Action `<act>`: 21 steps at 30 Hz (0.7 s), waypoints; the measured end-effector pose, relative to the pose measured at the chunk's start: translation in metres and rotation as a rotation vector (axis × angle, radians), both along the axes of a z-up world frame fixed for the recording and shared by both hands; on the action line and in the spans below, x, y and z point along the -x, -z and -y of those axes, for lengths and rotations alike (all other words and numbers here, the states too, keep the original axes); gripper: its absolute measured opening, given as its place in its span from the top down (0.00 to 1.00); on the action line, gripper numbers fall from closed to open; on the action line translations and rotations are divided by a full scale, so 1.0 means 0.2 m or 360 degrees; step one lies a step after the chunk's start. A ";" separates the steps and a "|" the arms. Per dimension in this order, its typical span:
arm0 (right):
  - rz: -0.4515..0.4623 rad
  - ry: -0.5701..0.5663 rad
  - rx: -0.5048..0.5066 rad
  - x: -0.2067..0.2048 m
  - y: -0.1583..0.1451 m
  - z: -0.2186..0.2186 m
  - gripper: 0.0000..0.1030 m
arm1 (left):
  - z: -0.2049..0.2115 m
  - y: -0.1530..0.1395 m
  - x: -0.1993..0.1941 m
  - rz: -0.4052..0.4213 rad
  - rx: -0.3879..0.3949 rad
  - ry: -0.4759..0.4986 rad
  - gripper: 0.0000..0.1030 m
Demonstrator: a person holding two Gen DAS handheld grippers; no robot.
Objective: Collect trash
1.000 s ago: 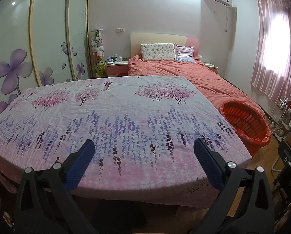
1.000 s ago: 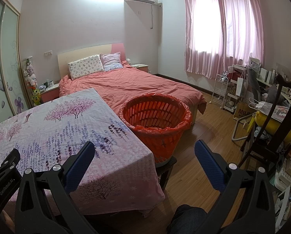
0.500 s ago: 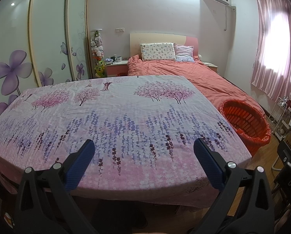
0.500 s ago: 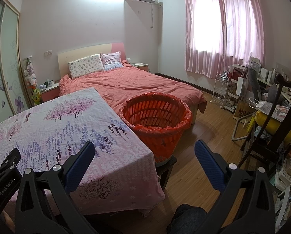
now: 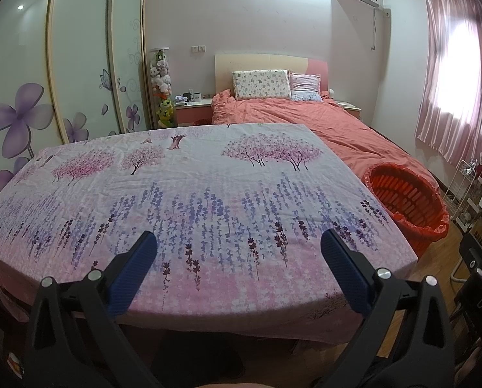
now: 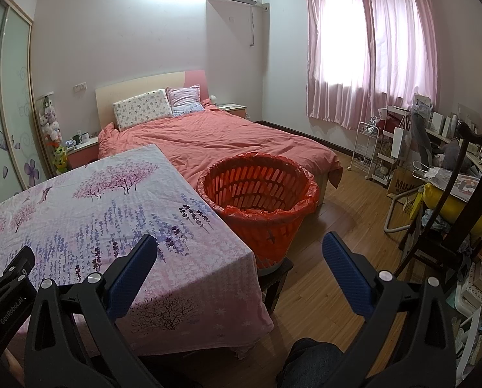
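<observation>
My left gripper (image 5: 239, 252) hung with its blue-padded fingers (image 5: 134, 270) spread wide, holding nothing, above the near edge of the desk (image 5: 208, 194) under its pink and lilac flower-printed cloth. My right gripper (image 6: 239, 252) was spread just as wide and empty, over that desk's right corner. Just beside the corner stood the round orange slatted plastic basket (image 6: 257, 190), lined with an orange bag (on a small dark stool (image 6: 278, 270)), the coral-covered bed (image 6: 215, 139) behind it.
</observation>
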State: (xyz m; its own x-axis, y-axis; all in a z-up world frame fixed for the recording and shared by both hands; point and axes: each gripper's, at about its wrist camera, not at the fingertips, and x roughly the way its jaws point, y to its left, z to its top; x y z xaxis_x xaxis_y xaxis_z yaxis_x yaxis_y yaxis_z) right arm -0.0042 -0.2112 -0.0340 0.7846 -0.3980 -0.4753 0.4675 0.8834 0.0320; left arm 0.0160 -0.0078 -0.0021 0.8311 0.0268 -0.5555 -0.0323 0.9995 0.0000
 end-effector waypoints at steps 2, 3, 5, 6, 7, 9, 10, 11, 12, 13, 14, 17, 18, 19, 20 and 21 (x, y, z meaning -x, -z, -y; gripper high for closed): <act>0.0000 0.0000 0.0000 0.00 0.00 0.00 0.02 | 0.00 0.00 0.00 -0.0001 -0.0001 0.0000 0.04; -0.0001 0.0000 -0.0001 0.00 0.00 0.00 0.02 | 0.00 0.00 0.00 -0.0001 -0.0001 0.0000 0.04; 0.0000 0.0001 -0.0001 0.00 0.00 0.00 0.02 | 0.00 0.00 0.00 -0.0002 -0.0002 0.0000 0.04; 0.0000 0.0001 -0.0001 0.00 0.00 0.00 0.02 | 0.00 0.00 0.00 -0.0002 -0.0002 0.0000 0.04; 0.0000 0.0001 -0.0001 0.00 0.00 0.00 0.02 | 0.00 0.00 0.00 -0.0002 -0.0002 0.0000 0.04; 0.0000 0.0000 0.0000 0.00 0.00 0.00 0.02 | 0.00 0.00 0.00 -0.0003 -0.0003 -0.0001 0.04; 0.0000 0.0000 -0.0001 0.00 0.00 0.00 0.02 | 0.00 0.00 0.00 -0.0003 -0.0003 -0.0001 0.04; 0.0000 0.0000 -0.0001 0.00 0.00 0.00 0.02 | -0.01 0.01 0.00 -0.0003 -0.0002 0.0000 0.04; -0.0001 0.0000 -0.0001 0.00 0.00 0.00 0.02 | -0.01 0.01 0.00 -0.0003 -0.0003 0.0000 0.04; -0.0001 0.0001 -0.0001 0.00 0.00 0.00 0.02 | -0.01 0.01 0.00 -0.0003 -0.0003 0.0000 0.04; -0.0001 0.0001 -0.0001 0.00 0.00 0.00 0.02 | -0.01 0.01 0.00 -0.0003 -0.0004 0.0000 0.04; -0.0001 0.0001 -0.0001 0.00 0.00 0.00 0.02 | -0.01 0.01 0.00 -0.0003 -0.0006 -0.0001 0.04; -0.0002 0.0000 -0.0002 0.00 0.00 0.00 0.02 | -0.01 0.01 0.00 -0.0003 -0.0007 -0.0001 0.04; -0.0001 0.0000 -0.0001 0.00 0.00 0.00 0.02 | -0.02 0.02 0.00 -0.0005 -0.0009 0.0000 0.04; -0.0001 0.0001 -0.0001 0.00 0.00 0.00 0.02 | -0.02 0.02 0.00 -0.0005 -0.0008 0.0001 0.04; -0.0001 0.0001 -0.0001 0.00 0.00 0.00 0.02 | -0.02 0.02 0.00 -0.0005 -0.0007 0.0000 0.04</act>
State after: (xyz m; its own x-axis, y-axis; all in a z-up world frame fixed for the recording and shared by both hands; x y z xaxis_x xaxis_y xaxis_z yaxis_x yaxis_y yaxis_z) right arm -0.0039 -0.2117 -0.0336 0.7841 -0.3981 -0.4761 0.4680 0.8831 0.0322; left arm 0.0164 -0.0045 -0.0051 0.8293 0.0292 -0.5580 -0.0323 0.9995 0.0043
